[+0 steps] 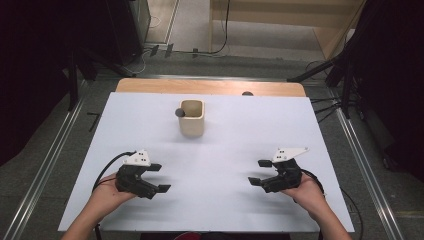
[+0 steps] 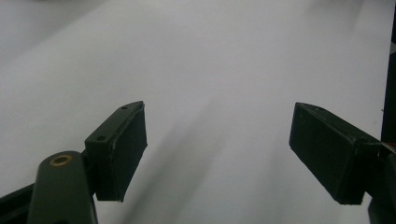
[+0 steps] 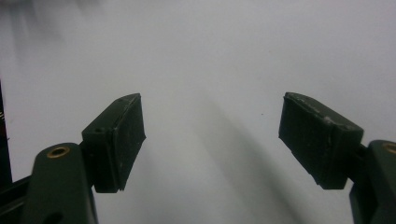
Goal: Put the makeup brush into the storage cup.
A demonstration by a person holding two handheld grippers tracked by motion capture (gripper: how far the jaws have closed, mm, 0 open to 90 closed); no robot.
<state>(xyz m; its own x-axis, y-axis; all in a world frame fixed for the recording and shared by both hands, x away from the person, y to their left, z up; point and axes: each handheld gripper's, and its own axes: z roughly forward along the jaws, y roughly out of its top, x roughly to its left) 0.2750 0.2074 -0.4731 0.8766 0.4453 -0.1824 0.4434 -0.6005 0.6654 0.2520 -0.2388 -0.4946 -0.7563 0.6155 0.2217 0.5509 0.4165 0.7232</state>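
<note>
The left gripper (image 1: 159, 177) was held low over the white table (image 1: 225, 150), its jaws spread wide with nothing between them. The right gripper (image 1: 260, 172) was held likewise, wide and empty. A beige cup (image 1: 192, 120) stood well ahead between them, a small dark ball (image 1: 179, 113) touching its rim.

No readable text, label, brand or number appears anywhere. The surfaces in every view are unmarked.
</note>
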